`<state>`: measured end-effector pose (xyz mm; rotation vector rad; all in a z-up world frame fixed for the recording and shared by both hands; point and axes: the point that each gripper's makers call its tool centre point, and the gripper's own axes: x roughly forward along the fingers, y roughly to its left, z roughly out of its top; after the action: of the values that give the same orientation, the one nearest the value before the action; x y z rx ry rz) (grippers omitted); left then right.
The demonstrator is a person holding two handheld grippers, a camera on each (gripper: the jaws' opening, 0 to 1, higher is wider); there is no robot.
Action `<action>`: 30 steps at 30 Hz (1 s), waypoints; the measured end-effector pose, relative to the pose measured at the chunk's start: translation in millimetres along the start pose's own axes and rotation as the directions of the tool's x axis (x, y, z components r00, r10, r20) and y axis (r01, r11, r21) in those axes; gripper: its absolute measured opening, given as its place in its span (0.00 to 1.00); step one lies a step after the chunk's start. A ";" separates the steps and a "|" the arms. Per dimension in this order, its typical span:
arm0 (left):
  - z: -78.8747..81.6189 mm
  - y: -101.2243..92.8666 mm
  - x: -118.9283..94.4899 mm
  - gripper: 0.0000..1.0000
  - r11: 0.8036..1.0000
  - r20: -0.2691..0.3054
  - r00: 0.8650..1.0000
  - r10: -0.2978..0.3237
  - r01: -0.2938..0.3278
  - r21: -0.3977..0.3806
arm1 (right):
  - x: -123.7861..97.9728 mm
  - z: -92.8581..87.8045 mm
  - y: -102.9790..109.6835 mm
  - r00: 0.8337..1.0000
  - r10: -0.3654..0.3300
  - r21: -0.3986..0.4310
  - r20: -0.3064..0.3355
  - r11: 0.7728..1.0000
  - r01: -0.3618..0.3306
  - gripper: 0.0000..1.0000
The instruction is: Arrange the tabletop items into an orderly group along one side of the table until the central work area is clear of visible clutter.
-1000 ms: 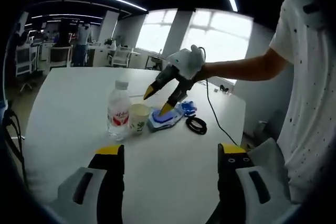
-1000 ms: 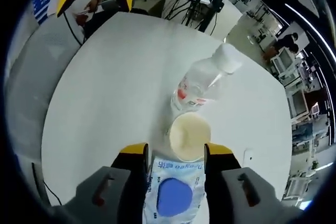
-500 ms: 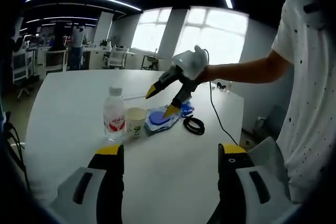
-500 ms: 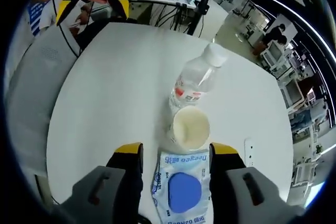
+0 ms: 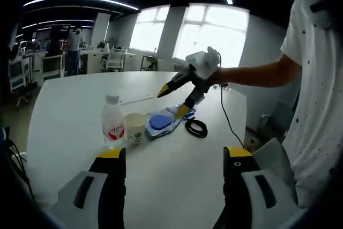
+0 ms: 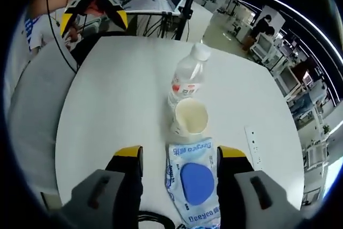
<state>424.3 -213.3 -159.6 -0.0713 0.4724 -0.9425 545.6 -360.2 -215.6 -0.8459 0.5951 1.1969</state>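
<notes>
On the white table (image 5: 69,105) a clear water bottle (image 5: 112,128), a paper cup (image 5: 134,128) and a blue-lidded wipes pack (image 5: 159,123) stand in a row. A black cable coil (image 5: 196,127) lies just right of the pack. My right gripper (image 5: 172,102) hangs open above the pack, apart from it. In the right gripper view the same gripper (image 6: 179,154) frames the pack (image 6: 195,186), with the cup (image 6: 188,117) and bottle (image 6: 186,79) beyond. My left gripper (image 5: 174,154) is open over bare table, and appears far off (image 6: 91,17) in the right gripper view.
A thin black cord (image 5: 228,122) runs off the table's far edge. A white socket strip (image 6: 254,146) lies right of the cup. A person in a white shirt (image 5: 316,79) stands at the right. Office desks and chairs fill the background.
My right gripper has lifted and drawn back from the wipes pack, so more of the pack shows. The left view has pulled back slightly. The items have not moved.
</notes>
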 end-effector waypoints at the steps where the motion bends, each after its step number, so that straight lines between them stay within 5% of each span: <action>1: 0.0 -0.3 0.3 0.76 1.000 -0.002 1.000 -0.001 0.001 0.004 | -3.4 -3.3 1.1 1.000 -0.007 0.013 0.000 1.000 0.007 0.56; 15: 5.2 -7.3 12.0 0.77 0.999 -0.024 1.000 -0.007 0.008 0.037 | -51.6 -39.5 8.9 0.994 -0.106 0.163 0.025 0.982 0.101 0.60; 30: 6.5 -15.6 24.5 0.77 0.998 -0.059 0.998 0.010 -0.006 0.063 | -103.6 -91.3 24.3 0.977 -0.211 0.300 0.019 0.934 0.195 0.61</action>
<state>427.3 -243.0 -158.5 0.0160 0.4973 -0.9533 496.5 -489.3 -192.1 -0.6032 0.6121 0.9096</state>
